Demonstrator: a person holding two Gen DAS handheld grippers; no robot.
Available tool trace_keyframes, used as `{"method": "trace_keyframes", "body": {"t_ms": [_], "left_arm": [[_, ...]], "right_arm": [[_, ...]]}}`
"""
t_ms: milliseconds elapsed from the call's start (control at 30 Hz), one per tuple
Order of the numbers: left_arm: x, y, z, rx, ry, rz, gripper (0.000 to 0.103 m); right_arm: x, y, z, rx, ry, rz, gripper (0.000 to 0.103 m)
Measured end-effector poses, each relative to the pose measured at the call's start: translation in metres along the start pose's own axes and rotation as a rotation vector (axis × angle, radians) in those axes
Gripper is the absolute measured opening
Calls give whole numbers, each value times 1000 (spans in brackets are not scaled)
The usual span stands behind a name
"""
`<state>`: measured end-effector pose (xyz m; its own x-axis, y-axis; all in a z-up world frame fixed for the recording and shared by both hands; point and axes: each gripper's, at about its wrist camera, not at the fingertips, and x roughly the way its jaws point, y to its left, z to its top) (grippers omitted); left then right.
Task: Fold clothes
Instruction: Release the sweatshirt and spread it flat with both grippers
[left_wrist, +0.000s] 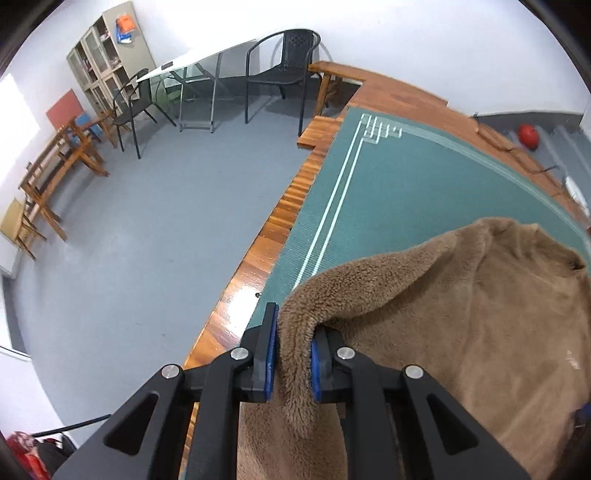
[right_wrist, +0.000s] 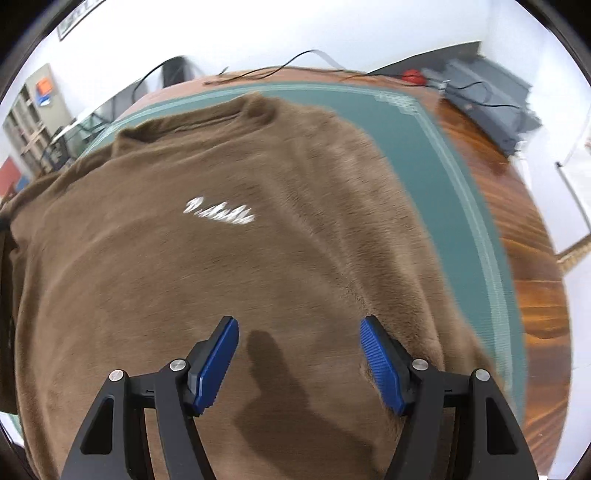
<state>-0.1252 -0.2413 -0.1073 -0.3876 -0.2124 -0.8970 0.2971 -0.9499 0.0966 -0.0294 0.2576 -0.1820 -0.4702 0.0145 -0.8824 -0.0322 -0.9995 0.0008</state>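
A brown fleece sweatshirt (left_wrist: 461, 332) lies on a green mat (left_wrist: 406, 177) that covers a wooden table. My left gripper (left_wrist: 293, 332) is shut on a fold of the sweatshirt's edge, lifted off the mat near the table's left side. In the right wrist view the same sweatshirt (right_wrist: 184, 277) fills the frame, with white lettering (right_wrist: 218, 214) on its chest and the collar at the far end. My right gripper (right_wrist: 299, 339) hangs open just above the fabric near the garment's right side, nothing between its blue pads (right_wrist: 218, 358).
The wooden table edge (left_wrist: 258, 251) borders the mat on the left, and grey floor lies beyond. Black chairs (left_wrist: 280, 74), a glass table and wooden benches stand further back. Cables (right_wrist: 314, 70), a red object (right_wrist: 413, 75) and a dark box (right_wrist: 491, 107) sit at the table's far right.
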Motion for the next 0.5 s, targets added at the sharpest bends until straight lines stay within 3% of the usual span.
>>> {"method": "trace_keyframes", "body": {"t_ms": [167, 233, 333, 400, 500], "left_arm": [[12, -13, -12, 11, 62, -41, 23], [5, -18, -20, 26, 57, -63, 42], [-13, -22, -33, 36, 29, -73, 57], [-26, -23, -42, 29, 13, -72, 60], [-43, -27, -58, 11, -3, -79, 64]], "right_arm": [[-18, -24, 1, 22, -25, 80, 70], [-31, -32, -4, 17, -39, 114, 70], [-55, -51, -14, 21, -68, 141, 70], [-71, -64, -21, 23, -88, 160, 70], [-87, -92, -42, 34, -77, 97, 70]]}}
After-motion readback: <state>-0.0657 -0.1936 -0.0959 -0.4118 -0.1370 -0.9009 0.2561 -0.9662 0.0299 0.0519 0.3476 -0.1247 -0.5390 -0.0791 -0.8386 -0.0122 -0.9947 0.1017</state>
